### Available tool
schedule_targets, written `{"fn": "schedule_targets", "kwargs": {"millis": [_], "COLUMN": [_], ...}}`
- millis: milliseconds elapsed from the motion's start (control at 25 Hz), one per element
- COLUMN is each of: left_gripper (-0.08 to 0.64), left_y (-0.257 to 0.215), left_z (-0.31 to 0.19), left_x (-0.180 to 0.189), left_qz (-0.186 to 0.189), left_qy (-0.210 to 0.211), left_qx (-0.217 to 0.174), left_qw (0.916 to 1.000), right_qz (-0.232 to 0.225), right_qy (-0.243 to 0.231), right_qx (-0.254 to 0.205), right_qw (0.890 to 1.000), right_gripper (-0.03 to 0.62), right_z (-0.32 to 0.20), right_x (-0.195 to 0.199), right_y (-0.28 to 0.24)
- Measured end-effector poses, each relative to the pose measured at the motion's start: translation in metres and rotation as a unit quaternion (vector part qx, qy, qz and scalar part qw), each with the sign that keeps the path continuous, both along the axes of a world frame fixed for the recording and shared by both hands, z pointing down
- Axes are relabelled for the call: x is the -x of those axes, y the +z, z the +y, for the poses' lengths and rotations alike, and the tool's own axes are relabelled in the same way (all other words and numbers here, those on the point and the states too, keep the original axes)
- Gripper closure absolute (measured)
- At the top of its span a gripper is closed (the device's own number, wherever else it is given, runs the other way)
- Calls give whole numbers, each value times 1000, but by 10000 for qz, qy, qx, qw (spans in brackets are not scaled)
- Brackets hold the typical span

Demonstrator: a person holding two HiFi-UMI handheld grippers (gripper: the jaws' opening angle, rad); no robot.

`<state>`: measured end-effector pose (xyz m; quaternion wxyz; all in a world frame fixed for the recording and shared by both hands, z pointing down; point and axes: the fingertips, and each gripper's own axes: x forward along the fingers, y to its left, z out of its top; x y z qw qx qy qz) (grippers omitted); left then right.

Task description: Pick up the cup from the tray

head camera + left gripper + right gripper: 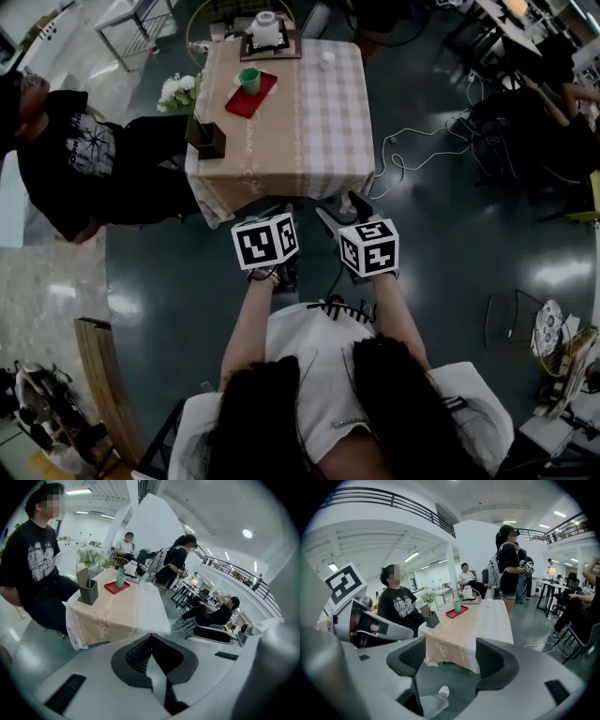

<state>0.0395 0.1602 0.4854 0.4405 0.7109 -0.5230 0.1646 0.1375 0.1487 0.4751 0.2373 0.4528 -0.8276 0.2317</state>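
Observation:
A green cup (pixel 249 81) stands on a red tray (pixel 246 103) at the far left of a cloth-covered table (pixel 300 141). The cup (pixel 121 579) and tray (pixel 117 587) also show in the left gripper view, and the cup (pixel 457 605) and tray (pixel 457 612) in the right gripper view. Both grippers hover side by side off the table's near edge, well short of the cup. My left gripper (pixel 150 639) is shut with nothing in it. My right gripper (pixel 451 656) is open, with only floor and the table between its pads.
A dark box (pixel 208 139) with white flowers (pixel 178 91) stands at the table's left edge. A white teapot (pixel 265 30) on a dark tray sits at the far edge. A person in black (pixel 84 159) sits at the left. Cables (pixel 403 155) lie on the floor to the right.

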Motion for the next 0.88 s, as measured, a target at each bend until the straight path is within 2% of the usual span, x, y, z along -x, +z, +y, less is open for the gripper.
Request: {"fn": "schedule_targets", "kwargs": {"millis": [360, 880], "left_gripper": [552, 552], "left_y": [-3, -6], "left_z": [-72, -143], "left_x": [37, 88], "left_qz": [-32, -123], "left_qy": [31, 166], "left_qx": [62, 17], "left_qw": [10000, 9998], "right_qz": [-38, -7], "right_qy": [30, 255], "right_qx": [119, 29], "right_qw": [9999, 9997], "right_gripper": [273, 249], "right_z": [-73, -139], "right_x": [33, 79], "right_y": [0, -6]}}
